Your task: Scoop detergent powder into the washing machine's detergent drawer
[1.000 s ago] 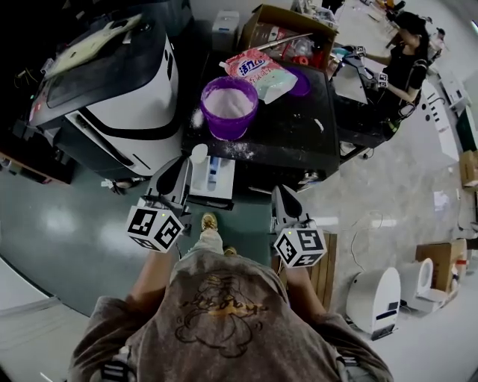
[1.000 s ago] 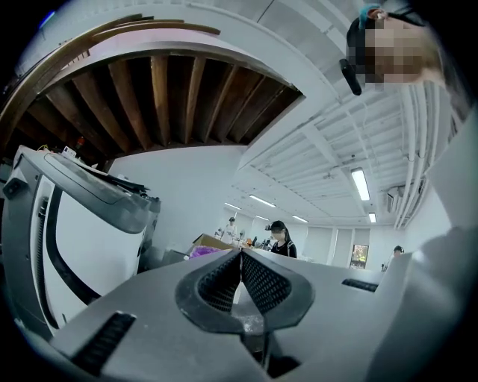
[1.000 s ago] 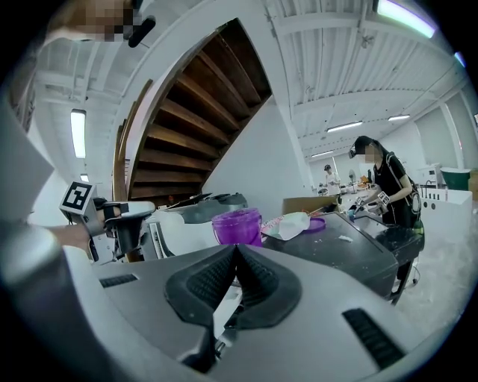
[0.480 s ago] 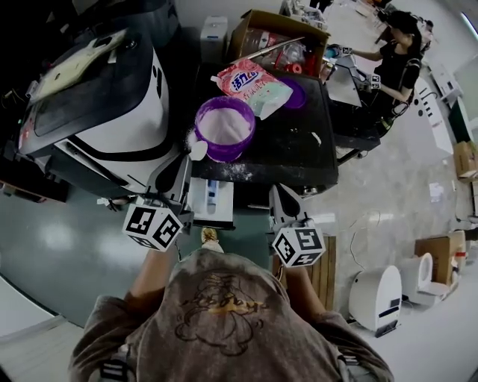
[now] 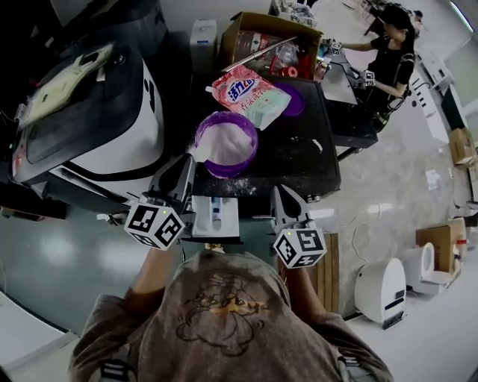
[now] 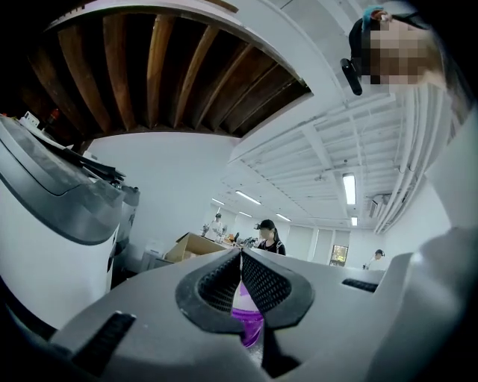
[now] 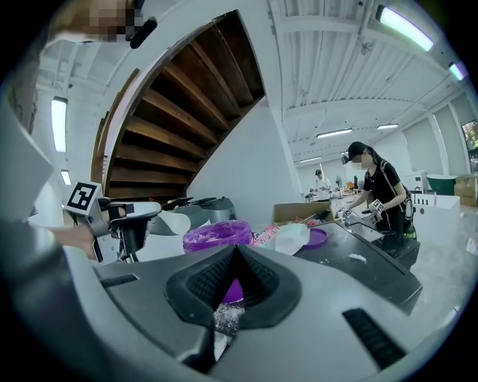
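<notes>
L gripper [image 5: 187,164] fingers clamp white scoop [image 5: 199,153] by purple tub [image 5: 230,170] (powder [image 5: 228,140] inside); R gripper [image 5: 283,192] fingers closed, empty

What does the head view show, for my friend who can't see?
The left hand-held gripper holds a white scoop at the rim of a purple bowl of white powder. Nearer the person, the white drawer is open.

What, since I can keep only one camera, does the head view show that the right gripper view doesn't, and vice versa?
Head view only: the inside of the open detergent drawer, the marker cube on the right gripper, a white floor unit. Right gripper view only: the wooden stair underside, ceiling lights. Both: the purple bowl of powder, the detergent bag, the left gripper shut on the white scoop.
</notes>
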